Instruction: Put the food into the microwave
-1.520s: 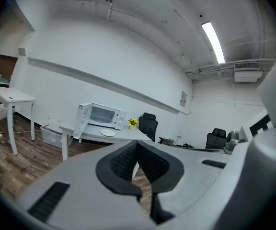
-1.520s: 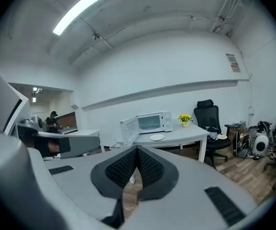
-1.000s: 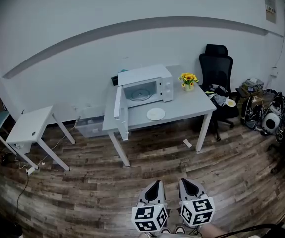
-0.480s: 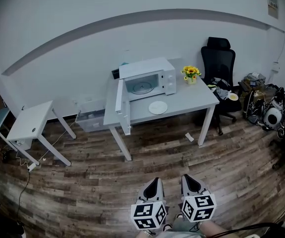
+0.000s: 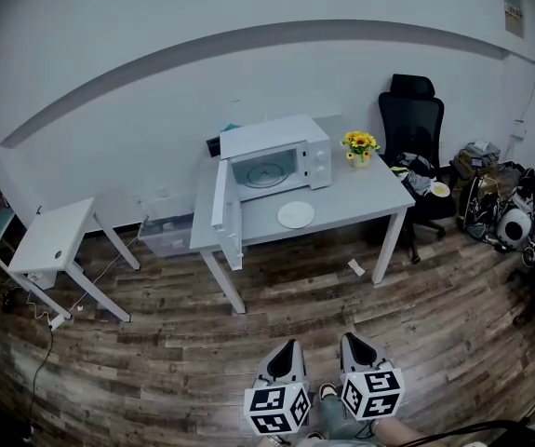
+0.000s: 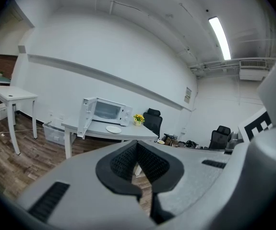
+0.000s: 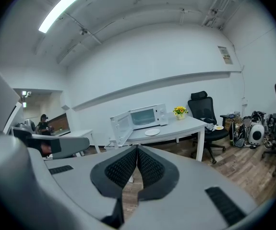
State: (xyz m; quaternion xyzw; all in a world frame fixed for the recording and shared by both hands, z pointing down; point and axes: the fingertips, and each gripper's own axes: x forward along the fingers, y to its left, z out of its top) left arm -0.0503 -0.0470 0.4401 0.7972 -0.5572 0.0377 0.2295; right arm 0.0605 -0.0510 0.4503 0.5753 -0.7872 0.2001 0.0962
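On the grey table [image 5: 360, 203] the microwave [image 5: 272, 156] stands open, with the plate [image 5: 295, 215] just before it. The left gripper [image 5: 287, 349] and right gripper [image 5: 353, 343] are pressed closed and empty, well apart from the table. It seems the approach step; next they must come near and open for the plate.

No print can be read: the wall notice [image 5: 507, 9] is too small (its lines only a blur).

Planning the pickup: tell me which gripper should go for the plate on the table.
Right, marginally. The left gripper and right gripper are both shut, empty, similarly far from the table. The microwave has its open door jutting out left of the plate, likely crowding a left approach.
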